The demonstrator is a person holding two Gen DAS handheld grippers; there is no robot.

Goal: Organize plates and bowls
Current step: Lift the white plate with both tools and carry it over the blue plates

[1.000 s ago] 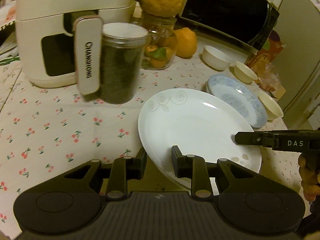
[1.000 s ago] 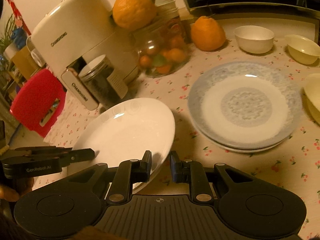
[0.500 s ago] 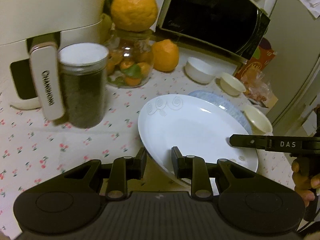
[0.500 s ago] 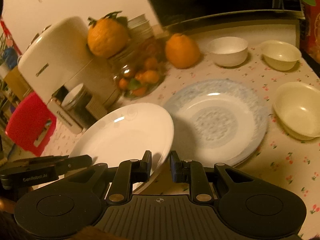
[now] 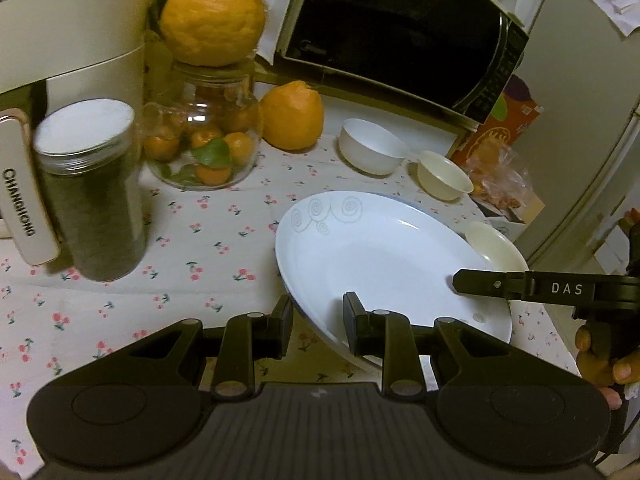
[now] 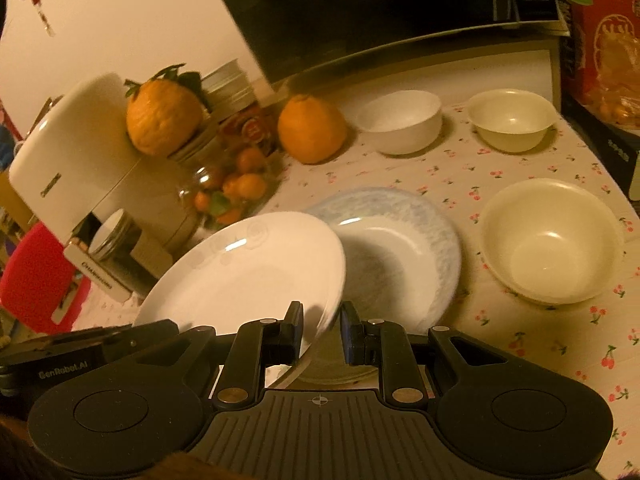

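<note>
The white plate (image 6: 248,276) hangs tilted off the bench, rim pinched by both the left gripper (image 5: 316,320) and the right gripper (image 6: 320,328), fingers clamped either side. The blue plate (image 6: 412,240) lies just beyond the right fingers, so they'd best level it, then lower it evenly onto that one.

White plate (image 6: 244,276), faint swirl pattern near its far rim, is up off the cloth and tilted, its right edge hanging over the blue-patterned plate (image 6: 404,248). That blue plate, a pale centre ringed by mottled blue, lies flat on the cloth and partly under the white one. Just right of the blue plate sits a large cream bowl (image 6: 552,240), upright and empty. Behind the blue plate, a white bowl (image 6: 400,120) stands upright, and right of that one a smaller cream bowl (image 6: 512,118), also upright and empty. All three bowls stand apart from each other.
</note>
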